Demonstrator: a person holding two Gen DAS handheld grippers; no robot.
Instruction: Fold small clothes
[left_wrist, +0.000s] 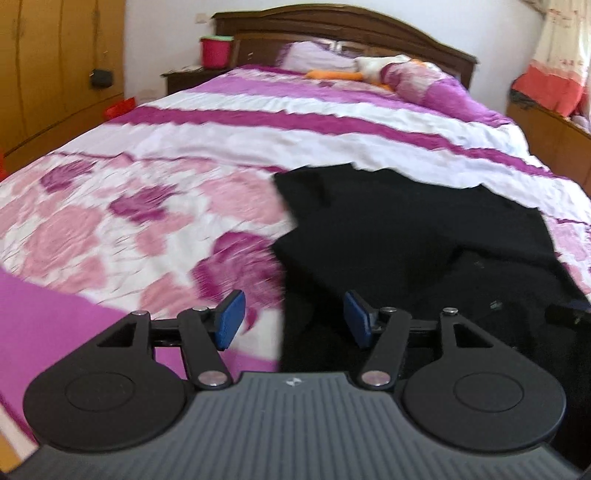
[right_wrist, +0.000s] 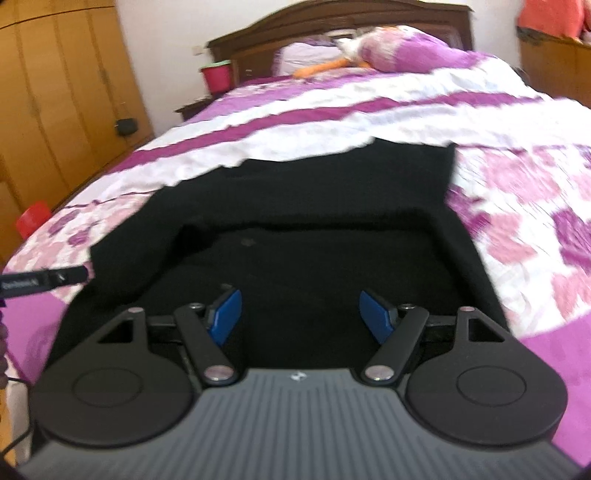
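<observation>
A black garment (left_wrist: 424, 236) is seen lying on the bed (left_wrist: 221, 140), spread over the pink-and-purple floral cover near the foot end; one layer appears folded over another, w/ a fold edge running across it in the right wrist view (right_wrist: 314, 221).

The left gripper (left_wrist: 294, 319) is held w/ its blue pads apart and nothing between them; it sits over the garment's left edge, one pad above the cover, the other above black fabric. No grasp is seen. The right gripper (right_wrist: 301, 315) is likewise released, pads spread wide over the middle of the garment, nothing pinched.

Containers: a red bucket (left_wrist: 215, 51) w/ a green lid is seen on the nightstand (left_wrist: 184, 77) beside the headboard; its contents cannot be told. A red tub (right_wrist: 32, 218) is partly seen on the floor by the wooden wardrobe (right_wrist: 55, 92); inside not visible.

At the head of the bed, pillows (left_wrist: 317, 55) and an orange item (left_wrist: 334, 75) are seen. Both views are blurred.
</observation>
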